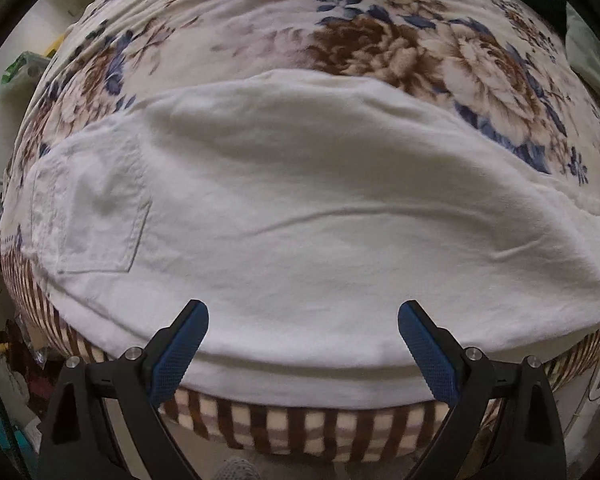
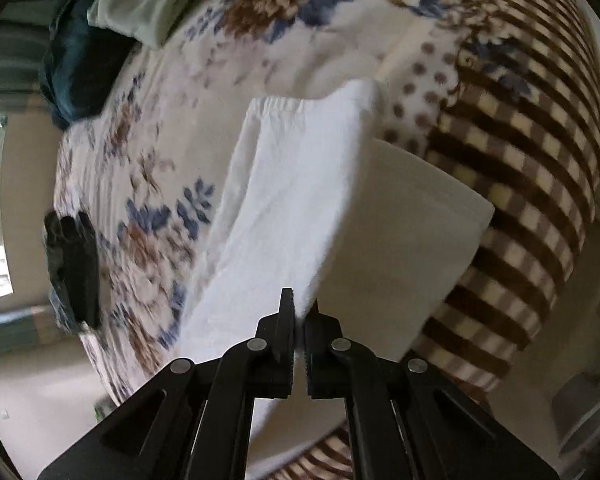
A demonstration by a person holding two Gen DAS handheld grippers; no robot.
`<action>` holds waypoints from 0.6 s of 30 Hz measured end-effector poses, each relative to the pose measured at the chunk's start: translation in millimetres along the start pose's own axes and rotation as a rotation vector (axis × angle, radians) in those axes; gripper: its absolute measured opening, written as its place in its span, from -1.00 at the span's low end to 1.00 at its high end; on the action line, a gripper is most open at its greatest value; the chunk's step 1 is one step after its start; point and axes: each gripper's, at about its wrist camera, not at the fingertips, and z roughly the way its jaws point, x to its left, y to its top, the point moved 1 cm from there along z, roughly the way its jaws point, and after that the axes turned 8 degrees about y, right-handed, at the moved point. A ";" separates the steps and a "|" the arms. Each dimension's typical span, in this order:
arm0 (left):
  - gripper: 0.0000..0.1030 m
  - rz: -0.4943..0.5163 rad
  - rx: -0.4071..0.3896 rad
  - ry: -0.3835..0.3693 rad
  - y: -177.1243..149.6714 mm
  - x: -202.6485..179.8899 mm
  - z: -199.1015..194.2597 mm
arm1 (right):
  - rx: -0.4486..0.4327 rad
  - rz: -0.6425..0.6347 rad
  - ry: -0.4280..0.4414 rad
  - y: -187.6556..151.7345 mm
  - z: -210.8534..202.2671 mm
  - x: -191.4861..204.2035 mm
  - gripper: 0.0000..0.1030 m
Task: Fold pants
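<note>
The white pants (image 1: pixel 300 216) lie flat across the floral blanket (image 1: pixel 380 40) in the left wrist view, filling the middle of the frame, with a back pocket (image 1: pixel 96 216) at the centre left and the near long edge running along the lower part of the frame just above the blanket's brown checked border (image 1: pixel 300 424). The left gripper (image 1: pixel 303 316) sits at the bottom centre with its jaws spread wide over that near edge, holding nothing. In the right wrist view the right gripper (image 2: pixel 298 312) at the bottom centre has its jaws pinched together on an edge of the cloth, and the fabric rises from there toward the frame centre as a lifted panel, the gathered waistband (image 2: pixel 280 102) showing at its far end; motion blur softens this view. The step looks like carrying the held end over to lay the pants in half. To do it well, the right gripper should probably keep its pinch firm and travel level so the panel does not sag or twist, while the left gripper could press or pin the near edge so the lower layer does not drag. Releasing only once the edges line up would likely spare a crooked fold.
</note>
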 end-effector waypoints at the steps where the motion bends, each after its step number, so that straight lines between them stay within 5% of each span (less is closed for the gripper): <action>1: 0.88 -0.005 0.002 0.009 -1.8 3.5 1.8 | 0.024 -0.033 -0.044 1.2 6.0 -3.1 -0.92; 4: 0.88 -0.068 0.024 0.029 -7.9 29.6 7.7 | 0.142 -0.087 -0.178 0.3 37.6 -17.1 -0.64; 8: 0.88 -0.195 0.012 0.025 -13.8 82.8 3.8 | 0.157 -0.072 -0.150 -19.8 36.3 -11.2 -0.19; 11: 0.88 -0.286 -0.004 0.027 -15.1 135.7 4.1 | 0.139 -0.046 -0.097 -50.5 24.0 3.2 -0.15; 18: 0.88 -0.534 0.030 0.011 -11.6 258.8 39.7 | 0.273 -0.012 -0.032 -134.7 74.9 36.6 -0.15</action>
